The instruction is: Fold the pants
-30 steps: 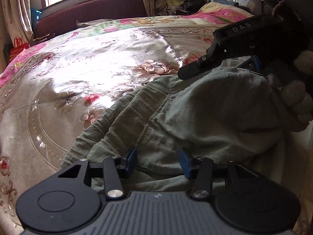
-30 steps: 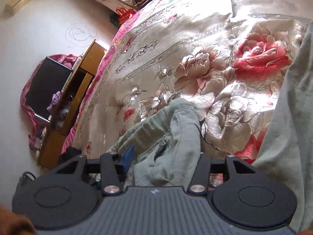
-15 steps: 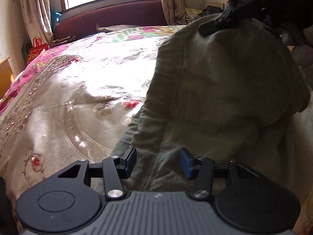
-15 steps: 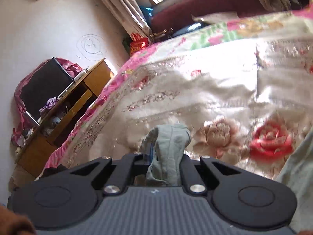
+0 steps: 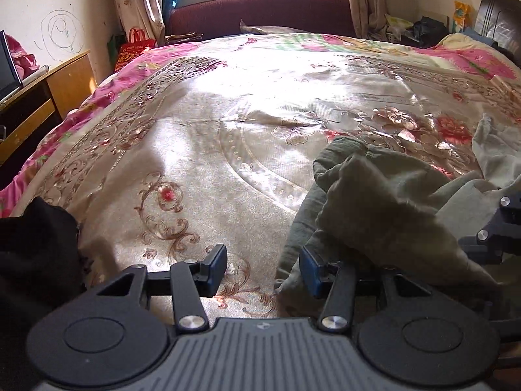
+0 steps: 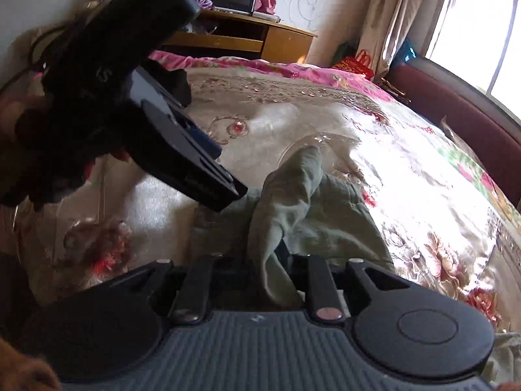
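The grey-green pants [image 5: 374, 202] lie bunched on the floral bedspread [image 5: 228, 130], at the right of the left wrist view. My left gripper [image 5: 263, 270] is open over the bare spread, and the pants' edge drapes over its right finger. In the right wrist view a raised fold of the pants [image 6: 293, 195] runs out from between the jaws of my right gripper [image 6: 276, 270]. Those jaws are opening, with the fold still pinched between them. My left gripper [image 6: 208, 143] hangs dark at the upper left, just above the pants.
A wooden desk [image 5: 49, 97] with a screen stands left of the bed. A red bag [image 5: 133, 49] and a maroon bench [image 5: 260, 13] sit under the window. A black cloth [image 5: 35, 244] lies at the near left, a pale garment [image 5: 495, 150] at the right.
My right gripper shut on a pants fold, lifted it, then swung it across and rolled over. The left gripper slid left off the pants onto the bare spread.
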Available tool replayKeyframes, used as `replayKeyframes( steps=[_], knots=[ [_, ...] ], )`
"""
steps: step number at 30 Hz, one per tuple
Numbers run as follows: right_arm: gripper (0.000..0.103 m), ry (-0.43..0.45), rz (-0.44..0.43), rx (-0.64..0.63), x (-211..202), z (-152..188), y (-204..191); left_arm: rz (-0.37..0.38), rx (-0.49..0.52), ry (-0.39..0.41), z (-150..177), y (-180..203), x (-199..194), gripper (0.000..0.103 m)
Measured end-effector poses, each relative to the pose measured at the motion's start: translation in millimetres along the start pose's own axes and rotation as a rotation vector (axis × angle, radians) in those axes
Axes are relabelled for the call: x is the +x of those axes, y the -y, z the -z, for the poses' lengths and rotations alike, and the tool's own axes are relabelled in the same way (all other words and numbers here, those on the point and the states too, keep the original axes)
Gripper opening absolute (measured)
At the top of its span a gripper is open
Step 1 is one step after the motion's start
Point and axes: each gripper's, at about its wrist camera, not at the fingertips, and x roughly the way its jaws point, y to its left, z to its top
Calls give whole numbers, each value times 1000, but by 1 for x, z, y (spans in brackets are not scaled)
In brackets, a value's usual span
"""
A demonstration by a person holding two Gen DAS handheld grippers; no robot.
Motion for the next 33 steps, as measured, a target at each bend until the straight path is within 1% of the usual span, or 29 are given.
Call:
replayKeyframes(
  steps=[2, 3, 4, 6, 7, 11, 12, 14, 15, 16, 18, 20, 21, 22, 23, 24, 25, 27, 29, 30, 31, 33],
  knots=[
    [33, -6, -25, -6, -2, 2, -3, 11, -23, 2, 7, -5, -8, 63],
    [42, -8, -28, -19, -3, 3, -4, 11, -35, 1, 10, -7, -12, 63],
    [45, -4, -21, -35, -5, 6, -5, 9, -42, 2, 12, -9, -15, 63],
    [45, 5, 8, -47, -8, 8, -3, -4, -58, 8, 17, -14, -24, 63],
    [45, 13, 15, -30, -10, 10, 0, -6, -64, 11, 19, -15, -27, 63],
    [45, 0, 6, 91, -5, 9, 17, 21, -80, 25, 18, -14, -37, 65],
    [44, -6, 4, 106, -2, 9, 17, 32, -77, 26, 16, -11, -36, 65],
    [26, -21, 5, 133, 6, 6, 17, 53, -89, 31, 11, -6, -35, 65],
    [9, -30, -3, 158, 10, 4, 17, 50, -96, 43, 9, -5, -36, 65],
    [7, -28, -14, 193, 11, 3, 17, 39, -102, 60, 6, -5, -38, 65],
    [7, -4, -20, 244, 11, 2, 16, 19, -118, 92, 2, -7, -43, 65],
    [8, -4, -36, 261, 12, 4, 12, 11, -123, 115, -2, -10, -48, 65],
    [13, -21, -57, 257, 15, 7, 8, 5, -112, 122, -4, -8, -51, 65],
    [16, -35, -75, 254, 15, 10, 7, 0, -99, 129, -5, -6, -53, 65],
    [18, -38, -89, 261, 12, 15, 7, 3, -76, 135, -6, -1, -54, 66],
    [21, -27, -90, 278, 6, 19, 10, 11, -53, 135, -6, 5, -54, 66],
    [23, -20, -85, 297, -2, 23, 16, 14, -28, 134, -7, 13, -53, 66],
    [24, -6, -63, 359, -24, 30, 33, 32, 34, 131, -7, 33, -49, 66],
    [30, 14, -36, 439, -52, 43, 60, 59, 98, 131, -6, 54, -44, 66],
    [35, 17, -17, 473, -64, 50, 74, 79, 129, 126, -5, 64, -42, 66],
    [37, 16, 11, 500, -75, 57, 89, 96, 160, 117, -5, 75, -38, 67],
    [38, 2, 80, 555, -92, 71, 122, 114, 241, 62, -1, 98, -25, 68]
  ],
)
